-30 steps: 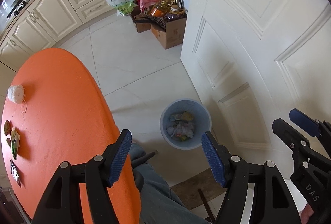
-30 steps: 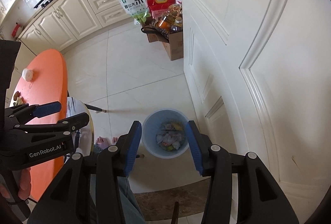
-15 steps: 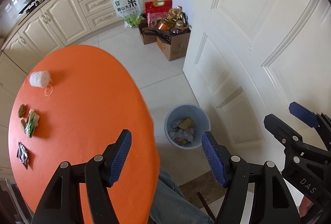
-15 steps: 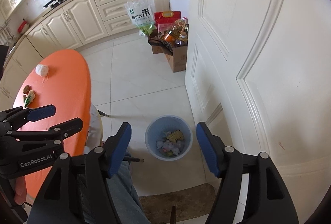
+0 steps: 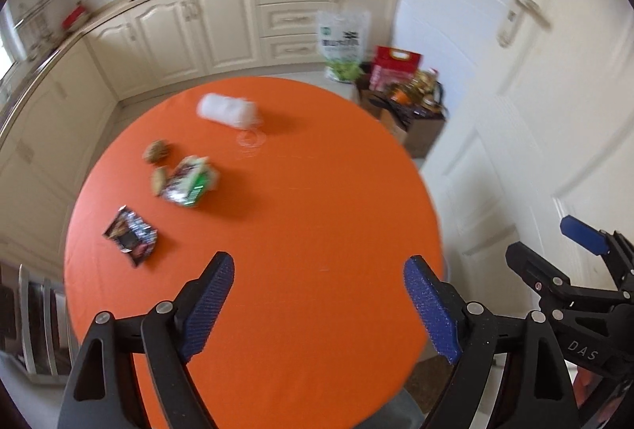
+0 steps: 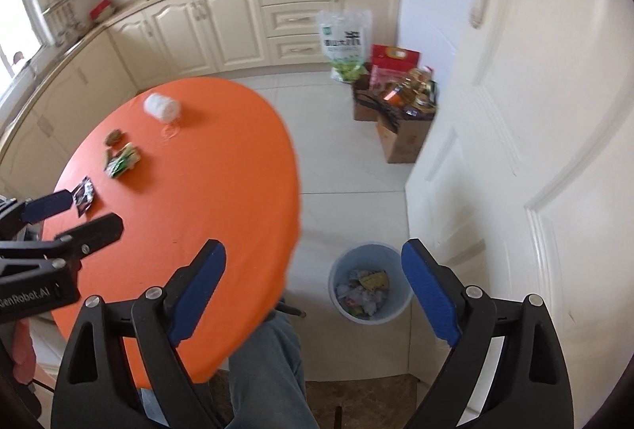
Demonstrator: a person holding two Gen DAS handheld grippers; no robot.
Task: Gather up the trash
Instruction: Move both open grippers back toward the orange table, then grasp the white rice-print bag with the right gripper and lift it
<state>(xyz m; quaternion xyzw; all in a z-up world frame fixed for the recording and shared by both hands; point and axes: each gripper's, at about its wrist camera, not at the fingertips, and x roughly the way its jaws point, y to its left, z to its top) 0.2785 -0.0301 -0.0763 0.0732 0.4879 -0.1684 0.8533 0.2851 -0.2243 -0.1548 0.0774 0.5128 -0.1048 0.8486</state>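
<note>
Both hand-held grippers — left, right — gape wide, empty.

Black-framed left gripper and right gripper carry blue ribbed pads, silver screws, "GenRobot.AI" lettering; blue-jeaned leg.

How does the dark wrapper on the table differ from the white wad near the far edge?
The dark wrapper is flat, black and printed; the white wad is puffy, pale and plain. The wrapper lies nearest the left tool; the wad lies farthest. Both rest untouched on the orange table.
</note>
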